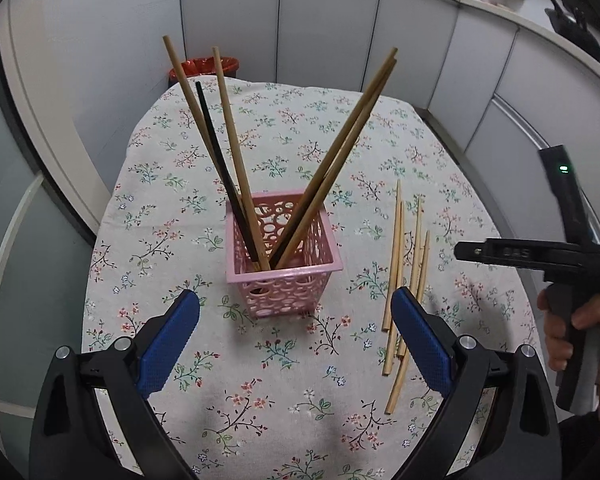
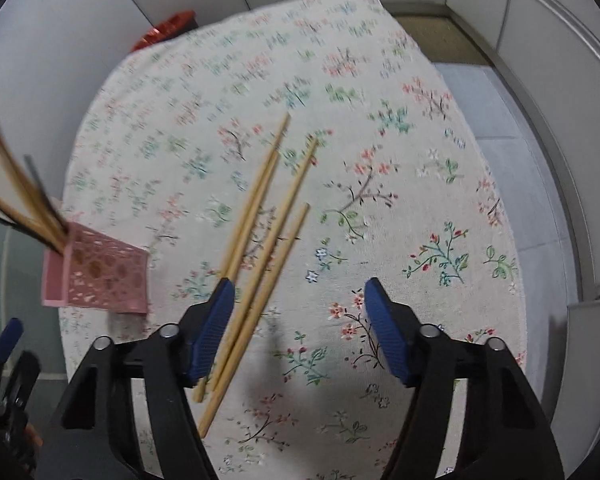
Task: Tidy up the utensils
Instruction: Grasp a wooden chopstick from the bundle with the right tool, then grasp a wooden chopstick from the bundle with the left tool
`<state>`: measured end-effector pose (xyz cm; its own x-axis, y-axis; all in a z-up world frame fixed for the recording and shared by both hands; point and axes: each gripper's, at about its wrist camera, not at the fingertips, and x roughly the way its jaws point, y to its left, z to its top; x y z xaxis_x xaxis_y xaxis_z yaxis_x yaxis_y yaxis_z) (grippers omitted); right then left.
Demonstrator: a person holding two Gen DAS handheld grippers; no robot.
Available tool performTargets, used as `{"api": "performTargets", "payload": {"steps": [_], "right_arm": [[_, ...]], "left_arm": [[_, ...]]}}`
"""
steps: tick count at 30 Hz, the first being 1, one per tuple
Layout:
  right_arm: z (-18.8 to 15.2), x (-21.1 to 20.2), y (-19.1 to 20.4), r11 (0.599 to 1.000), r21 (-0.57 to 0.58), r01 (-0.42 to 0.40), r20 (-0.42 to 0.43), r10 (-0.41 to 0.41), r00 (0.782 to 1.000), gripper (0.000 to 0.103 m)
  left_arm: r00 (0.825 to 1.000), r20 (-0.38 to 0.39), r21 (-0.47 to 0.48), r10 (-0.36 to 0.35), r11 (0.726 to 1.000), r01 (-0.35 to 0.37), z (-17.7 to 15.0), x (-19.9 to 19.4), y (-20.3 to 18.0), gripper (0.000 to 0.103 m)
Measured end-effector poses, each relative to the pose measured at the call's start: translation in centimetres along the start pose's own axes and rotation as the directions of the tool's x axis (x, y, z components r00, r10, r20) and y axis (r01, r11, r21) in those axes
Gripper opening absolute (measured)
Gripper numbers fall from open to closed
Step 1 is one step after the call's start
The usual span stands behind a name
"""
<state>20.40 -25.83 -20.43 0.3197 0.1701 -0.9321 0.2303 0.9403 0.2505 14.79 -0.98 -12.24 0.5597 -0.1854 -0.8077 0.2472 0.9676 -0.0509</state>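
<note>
A pink perforated basket (image 1: 284, 256) stands upright on the floral tablecloth (image 1: 260, 380) and holds several wooden chopsticks (image 1: 340, 152) plus one black chopstick (image 1: 220, 160). Several loose bamboo chopsticks (image 1: 404, 280) lie to its right. My left gripper (image 1: 296, 308) hangs open just in front of the basket, with nothing between its blue pads. In the right wrist view my right gripper (image 2: 300, 300) is open above the near ends of the loose chopsticks (image 2: 260, 240); its left pad covers part of them. The basket (image 2: 100, 276) sits at the left there.
A hand holds the right gripper's black handle (image 1: 572, 280) at the right edge. A red-lined bin (image 1: 208, 66) stands behind the table. White cabinet fronts (image 1: 380, 32) curve around the back, with a countertop above carrying jars and a pan. The left gripper's fingertip (image 2: 8, 336) shows at lower left.
</note>
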Motion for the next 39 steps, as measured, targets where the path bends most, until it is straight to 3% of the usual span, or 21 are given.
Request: {"api": "performTargets", "payload": {"steps": [9, 14, 18, 21, 24, 26, 28, 34, 39], "right_arm": [[1.0, 3.9, 1.0, 1.0, 0.027, 0.015, -0.079, -0.013, 0.997, 0.028], [1.5, 4.3, 1.6, 0.999, 0.028, 0.024, -0.069, -0.022, 0.997, 0.025], [1.2, 4.5, 2.7, 0.997, -0.032, 0.077, -0.042, -0.078, 0.996, 0.025], [0.9, 4.5, 3.1, 0.987, -0.09, 0.133, -0.026, -0.136, 0.99, 0.014], [0.8, 4.2, 2.1, 0.993, -0.06, 0.101, -0.044, -0.104, 0.994, 0.005], [0.5, 3.5, 1.0, 0.996, -0.037, 0.08, -0.046, -0.081, 0.996, 0.005], [0.3, 2.3, -0.3, 1.0, -0.002, 0.028, -0.04, -0.028, 0.999, 0.005], [-0.8, -2.5, -4.0, 0.999, 0.031, -0.031, 0.048, 0.03, 0.998, 0.005], [-1.3, -4.7, -7.2, 0.994, 0.076, -0.081, 0.08, 0.075, 0.994, 0.005]], "left_arm": [[1.0, -0.021, 0.049, 0.015, 0.999, -0.014, -0.3, 0.5, -0.1, 0.094], [1.0, -0.03, 0.06, 0.009, 0.998, -0.007, -0.5, 0.5, 0.1, 0.094], [0.999, -0.036, 0.08, 0.004, 0.997, -0.001, -0.7, 0.3, -0.1, 0.094], [0.999, -0.044, 0.098, -0.004, 0.995, 0.009, -0.8, 0.3, -0.4, 0.093], [0.998, -0.062, 0.124, -0.033, 0.991, 0.041, -1.1, 0.0, -1.3, 0.092], [0.998, -0.053, 0.156, -0.04, 0.987, 0.048, -1.3, -0.6, -2.2, 0.091], [0.998, -0.046, 0.209, -0.036, 0.977, 0.045, -1.6, -0.9, -3.6, 0.083], [0.995, -0.081, 0.283, -0.057, 0.956, 0.078, -2.1, -0.3, -7.5, 0.063], [0.991, -0.122, 0.352, -0.052, 0.931, 0.092, -1.3, 2.4, -12.1, 0.044]]}}
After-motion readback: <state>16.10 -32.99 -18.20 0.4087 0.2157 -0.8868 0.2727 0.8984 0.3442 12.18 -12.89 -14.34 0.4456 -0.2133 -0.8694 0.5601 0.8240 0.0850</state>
